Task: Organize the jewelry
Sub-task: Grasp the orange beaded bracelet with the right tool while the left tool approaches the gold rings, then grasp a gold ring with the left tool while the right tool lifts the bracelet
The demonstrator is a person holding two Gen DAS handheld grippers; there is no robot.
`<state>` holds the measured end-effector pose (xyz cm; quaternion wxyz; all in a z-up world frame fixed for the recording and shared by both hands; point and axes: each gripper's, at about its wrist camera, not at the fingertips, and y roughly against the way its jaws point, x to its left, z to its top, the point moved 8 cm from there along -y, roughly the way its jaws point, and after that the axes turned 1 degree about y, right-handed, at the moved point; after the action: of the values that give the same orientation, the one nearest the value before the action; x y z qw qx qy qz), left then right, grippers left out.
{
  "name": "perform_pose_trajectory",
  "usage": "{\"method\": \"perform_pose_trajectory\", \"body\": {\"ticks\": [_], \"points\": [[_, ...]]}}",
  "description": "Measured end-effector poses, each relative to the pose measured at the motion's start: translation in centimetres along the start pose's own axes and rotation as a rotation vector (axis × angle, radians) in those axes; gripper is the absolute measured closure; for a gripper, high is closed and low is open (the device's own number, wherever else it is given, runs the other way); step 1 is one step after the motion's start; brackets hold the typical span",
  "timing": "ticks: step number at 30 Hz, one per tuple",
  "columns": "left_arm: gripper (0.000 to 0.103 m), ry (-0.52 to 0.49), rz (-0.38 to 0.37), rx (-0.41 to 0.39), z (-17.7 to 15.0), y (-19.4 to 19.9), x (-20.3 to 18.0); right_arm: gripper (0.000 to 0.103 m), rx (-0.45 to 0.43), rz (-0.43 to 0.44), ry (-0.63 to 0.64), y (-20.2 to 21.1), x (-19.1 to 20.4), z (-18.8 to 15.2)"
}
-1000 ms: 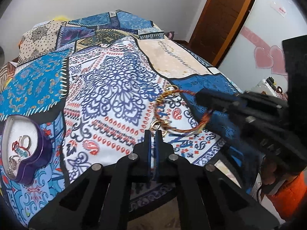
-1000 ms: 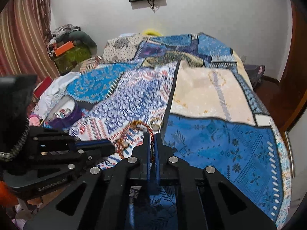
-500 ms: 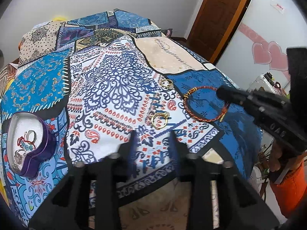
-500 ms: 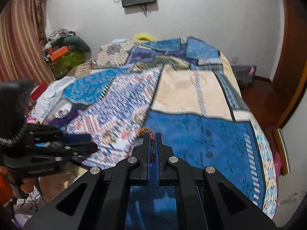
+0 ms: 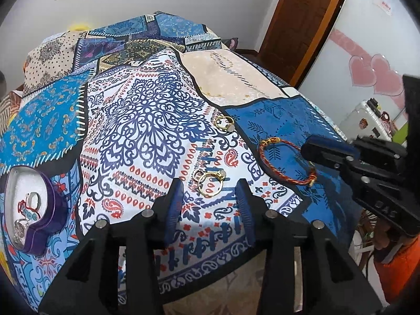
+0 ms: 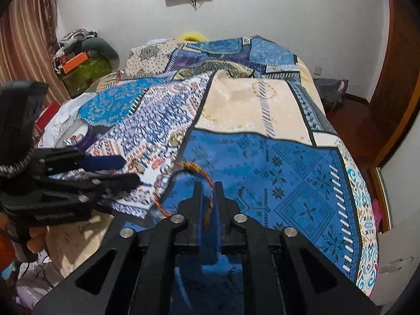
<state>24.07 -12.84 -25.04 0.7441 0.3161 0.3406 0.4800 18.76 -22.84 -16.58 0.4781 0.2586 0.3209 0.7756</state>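
A big bed with a blue, white and cream patchwork cloth cover (image 5: pixel 147 110) carries everything here. Near its left edge sits a purple heart-shaped metal box with a white inside (image 5: pixel 34 210), and a few rings and a small red piece already lie in it, so this looks like the place where the jewelry is meant to go. Close to the bed's near edge, the left gripper (image 5: pixel 208 197) hangs with its two blue fingers spread wide apart, holding nothing. It is lined up just behind a thin gold ring (image 5: pixel 210 182), which lies flat on the white patterned patch, so I think this ring is next to be picked up. The right gripper (image 6: pixel 208 199) has its fingers pressed close together on a red and gold woven cord bracelet (image 5: pixel 286 162), pinching one side of the loop near the bed's right edge. The rest of the loop sticks out free over the dark blue patch. A second small gold ring (image 5: pixel 224 124) lies farther up the bed, well apart from both grippers, where the white patch meets the blue one.
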Motion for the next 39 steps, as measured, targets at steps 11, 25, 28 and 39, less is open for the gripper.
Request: {"method": "perform_pose_trajectory", "body": {"ticks": [11, 25, 28, 39], "points": [[0.084, -0.004, 0.015, -0.009, 0.2, -0.3, 0.8, 0.041, 0.034, 0.016, 0.020, -1.5, 1.4, 0.0], [0.084, 0.012, 0.000, -0.035, -0.2, 1.3, 0.9, 0.065, 0.047, 0.070, -0.034, -2.8, 0.7, -1.2], [0.084, 0.011, -0.002, -0.046, -0.1, 1.8, 0.6, 0.076, 0.046, 0.084, -0.038, -2.7, 1.0, -1.2], [0.084, 0.014, -0.002, -0.092, 0.2, 4.3, 0.7, 0.092, 0.018, 0.094, -0.047, -1.6, 1.7, 0.3]]}}
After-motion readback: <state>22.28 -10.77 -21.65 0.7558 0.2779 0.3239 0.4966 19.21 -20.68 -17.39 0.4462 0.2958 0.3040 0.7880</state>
